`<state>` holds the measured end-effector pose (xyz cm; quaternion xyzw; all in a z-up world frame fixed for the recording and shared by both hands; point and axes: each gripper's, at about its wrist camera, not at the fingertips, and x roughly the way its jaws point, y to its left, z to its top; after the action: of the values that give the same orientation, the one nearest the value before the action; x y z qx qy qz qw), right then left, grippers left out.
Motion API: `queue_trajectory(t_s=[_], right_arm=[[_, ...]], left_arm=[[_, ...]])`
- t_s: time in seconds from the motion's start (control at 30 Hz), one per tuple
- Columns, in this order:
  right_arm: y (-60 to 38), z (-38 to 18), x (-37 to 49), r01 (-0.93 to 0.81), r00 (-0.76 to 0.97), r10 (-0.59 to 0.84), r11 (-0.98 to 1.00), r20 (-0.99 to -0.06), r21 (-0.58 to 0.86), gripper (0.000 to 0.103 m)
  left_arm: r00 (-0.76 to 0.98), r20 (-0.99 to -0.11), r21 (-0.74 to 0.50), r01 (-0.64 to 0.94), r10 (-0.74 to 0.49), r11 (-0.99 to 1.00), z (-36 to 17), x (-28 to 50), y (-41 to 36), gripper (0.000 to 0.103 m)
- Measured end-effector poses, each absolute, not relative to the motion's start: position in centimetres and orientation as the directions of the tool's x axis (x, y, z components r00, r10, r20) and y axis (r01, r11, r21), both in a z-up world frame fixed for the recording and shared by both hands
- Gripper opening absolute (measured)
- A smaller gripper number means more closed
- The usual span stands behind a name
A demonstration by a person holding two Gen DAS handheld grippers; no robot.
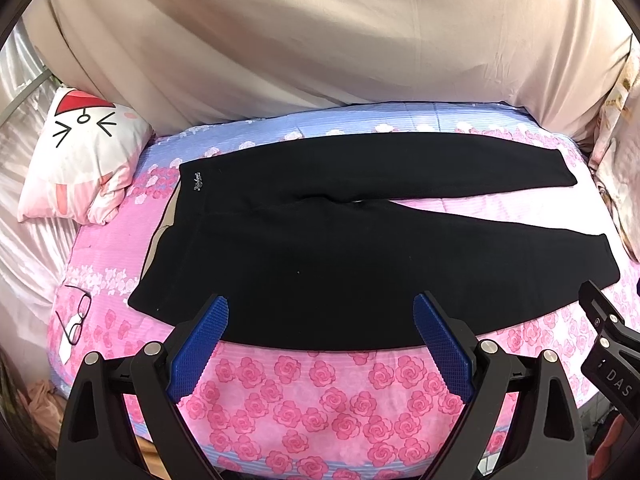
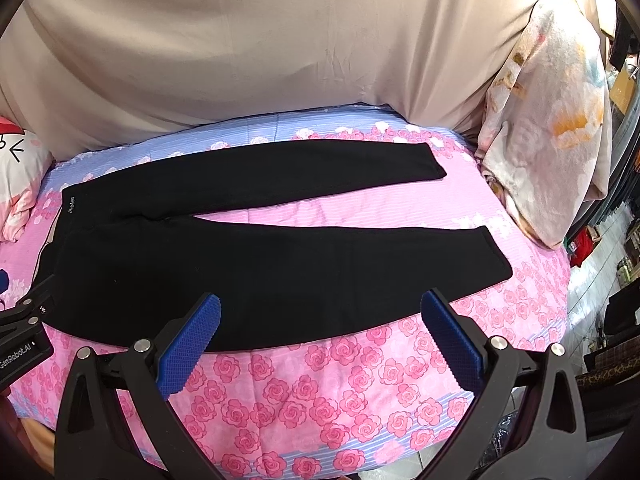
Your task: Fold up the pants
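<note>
Black pants [image 1: 320,256] lie flat on the pink rose bedspread [image 1: 320,400], waistband at the left, both legs running right and spread apart. In the left wrist view my left gripper [image 1: 320,304] hovers open over the near edge of the front leg, blue pads wide apart, nothing between them. The right wrist view shows the same pants [image 2: 260,276] and my right gripper [image 2: 320,300] open above the near leg's lower edge, empty. The right gripper's body [image 1: 608,344] shows at the right edge of the left view; the left gripper's body [image 2: 24,332] shows at the left edge of the right view.
A white cartoon-face pillow [image 1: 80,152] sits at the left of the bed. Eyeglasses [image 1: 78,316] lie on the spread near the waistband corner. A beige sheet [image 1: 320,40] hangs behind. A floral cloth bundle [image 2: 552,120] stands at the right end, with room clutter beyond.
</note>
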<state>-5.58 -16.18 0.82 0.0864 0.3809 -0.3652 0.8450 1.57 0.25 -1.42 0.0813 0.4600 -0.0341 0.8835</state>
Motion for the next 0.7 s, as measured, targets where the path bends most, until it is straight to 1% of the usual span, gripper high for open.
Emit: queue_trajectory(t_s=[0.13,0.23,0.43,0.57,0.7], right_arm=[[-16.6,0.5,-5.7,0.671,0.461,-0.515,0.735,-0.722,-0.096,0.098],[-16.7,0.3,-5.6,0.665,0.454,-0.513,0.740,-0.729,-0.106,0.098],[-16.7,0.4,-5.4,0.679,0.421,-0.565,0.715,-0.710,-0.166,0.098],[-16.6,0.7,-5.6,0.717,0.373,-0.642,0.658,-0.670,-0.232,0.098],[-16.4,1.2,-5.6,0.722,0.377,-0.661,0.649,-0.648,-0.241,0.098]], left_arm=[[0.564,-0.826,0.112,0.137,0.015,0.984,-1.9,2.0,0.2,0.092],[0.555,-0.832,0.115,0.146,0.015,0.983,-2.3,2.2,0.0,0.092],[0.539,-0.842,0.110,0.164,0.004,0.980,-2.7,3.0,-0.5,0.092],[0.535,-0.845,0.111,0.164,0.006,0.980,-2.9,3.6,-0.8,0.092],[0.530,-0.848,0.114,0.164,0.010,0.980,-3.1,4.0,-0.9,0.092]])
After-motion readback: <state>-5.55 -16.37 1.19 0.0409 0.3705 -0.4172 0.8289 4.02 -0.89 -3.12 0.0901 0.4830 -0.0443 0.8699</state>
